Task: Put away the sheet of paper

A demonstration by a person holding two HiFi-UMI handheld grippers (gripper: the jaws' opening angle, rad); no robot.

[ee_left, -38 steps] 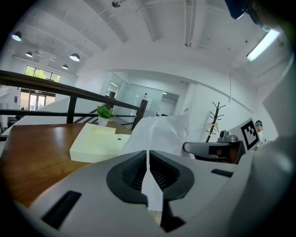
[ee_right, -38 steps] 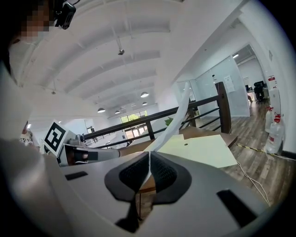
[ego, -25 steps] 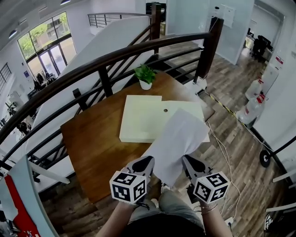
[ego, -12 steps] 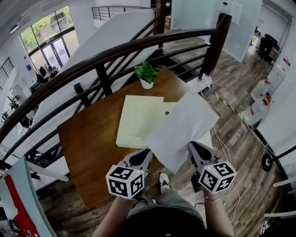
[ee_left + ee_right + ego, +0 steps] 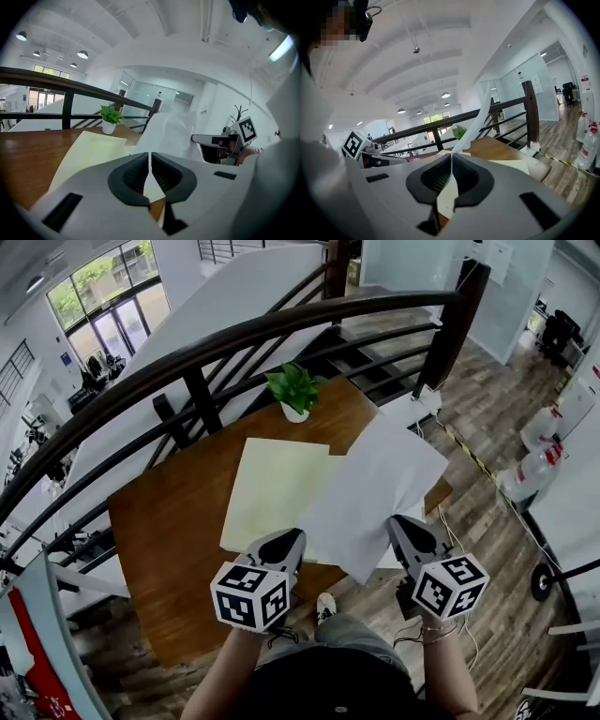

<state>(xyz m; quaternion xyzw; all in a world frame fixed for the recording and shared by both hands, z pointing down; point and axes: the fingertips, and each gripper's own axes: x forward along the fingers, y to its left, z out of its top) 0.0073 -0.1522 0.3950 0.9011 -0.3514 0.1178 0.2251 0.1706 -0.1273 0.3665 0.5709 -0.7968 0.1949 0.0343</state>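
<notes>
Sheet of paper [image 5: 375,488] runs lengthwise toward railing [image 5: 309,317].

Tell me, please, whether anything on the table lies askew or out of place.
The open pale folder lies turned against the table edges, and its right flap seems to overhang the near edge. The sheet of paper, held by left gripper and right gripper, bows slightly.

Floor [image 5: 487,488]: wood planks, 3 o'clock
Railing [image 5: 234,338]: dark, curved, 12 o'clock
Windows [image 5: 103,320]: tall, bright, 10 o'clock
Table [image 5: 169,540]: brown wood
</notes>
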